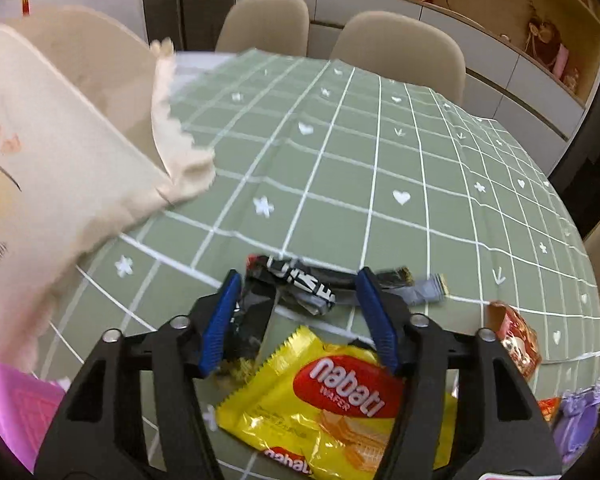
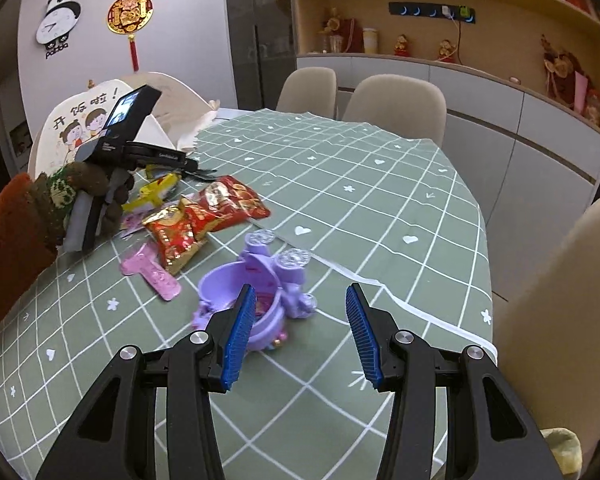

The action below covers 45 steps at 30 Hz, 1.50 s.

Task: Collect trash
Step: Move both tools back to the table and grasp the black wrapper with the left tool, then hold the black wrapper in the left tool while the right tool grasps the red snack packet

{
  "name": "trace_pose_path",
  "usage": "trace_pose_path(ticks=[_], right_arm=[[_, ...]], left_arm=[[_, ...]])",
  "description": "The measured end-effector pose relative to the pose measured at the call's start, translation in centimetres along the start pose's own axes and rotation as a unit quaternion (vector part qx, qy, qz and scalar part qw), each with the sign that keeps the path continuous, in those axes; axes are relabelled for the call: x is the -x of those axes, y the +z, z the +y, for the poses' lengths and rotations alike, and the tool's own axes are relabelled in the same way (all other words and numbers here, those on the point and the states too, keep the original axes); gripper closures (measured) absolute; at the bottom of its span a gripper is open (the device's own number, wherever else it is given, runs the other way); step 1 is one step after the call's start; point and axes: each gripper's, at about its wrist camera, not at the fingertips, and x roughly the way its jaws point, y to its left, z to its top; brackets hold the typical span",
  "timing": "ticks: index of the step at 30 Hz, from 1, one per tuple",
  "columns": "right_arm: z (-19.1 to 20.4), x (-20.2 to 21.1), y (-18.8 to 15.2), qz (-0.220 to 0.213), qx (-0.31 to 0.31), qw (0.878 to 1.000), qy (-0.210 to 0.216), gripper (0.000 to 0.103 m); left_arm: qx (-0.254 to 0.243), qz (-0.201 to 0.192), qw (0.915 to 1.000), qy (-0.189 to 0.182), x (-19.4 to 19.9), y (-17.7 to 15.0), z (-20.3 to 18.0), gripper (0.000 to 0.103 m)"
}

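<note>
My left gripper (image 1: 298, 280) is open, its blue fingers astride a crumpled black wrapper (image 1: 288, 290) on the green checked tablecloth (image 1: 340, 160). A yellow Nabati wafer pack (image 1: 340, 404) lies just under the jaws. A cream cloth bag (image 1: 60, 160) stands open at the left. My right gripper (image 2: 300, 300) is open and empty above the table, right beside a purple toy (image 2: 256, 284). Red snack wrappers (image 2: 204, 216), a yellow wrapper (image 2: 156, 192) and a pink wrapper (image 2: 152, 276) lie near the left gripper's handle (image 2: 100, 184).
A red wrapper (image 1: 516, 340), a grey wrapper (image 1: 428, 290) and the purple toy (image 1: 580, 420) lie right of the left gripper; something pink (image 1: 16, 400) at lower left. Beige chairs (image 2: 396, 104) ring the table. Cabinets and shelves (image 2: 500, 92) stand behind.
</note>
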Motion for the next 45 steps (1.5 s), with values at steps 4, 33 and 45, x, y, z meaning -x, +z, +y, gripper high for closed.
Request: trace_pose_path(ticks=[4,33,45], right_arm=[[-0.4,-0.3,0.1,0.001,-0.015,1.000,0.014,0.058],[11.4,-14.0,10.3,0.098,0.029,0.994,-0.031,0.058],[10.9,-17.6,10.7,0.164,0.009,0.984,-0.066,0.058]], left_arm=[[0.003,-0.003,1.0000,0.003,1.0,-1.3,0.2,0.079],[0.030,-0.045,0.9918,-0.115,13.6,-15.6,2.6,0.086],[0.062,-0.048,0.9877,-0.135,14.0,-15.4,3.9,0.086]])
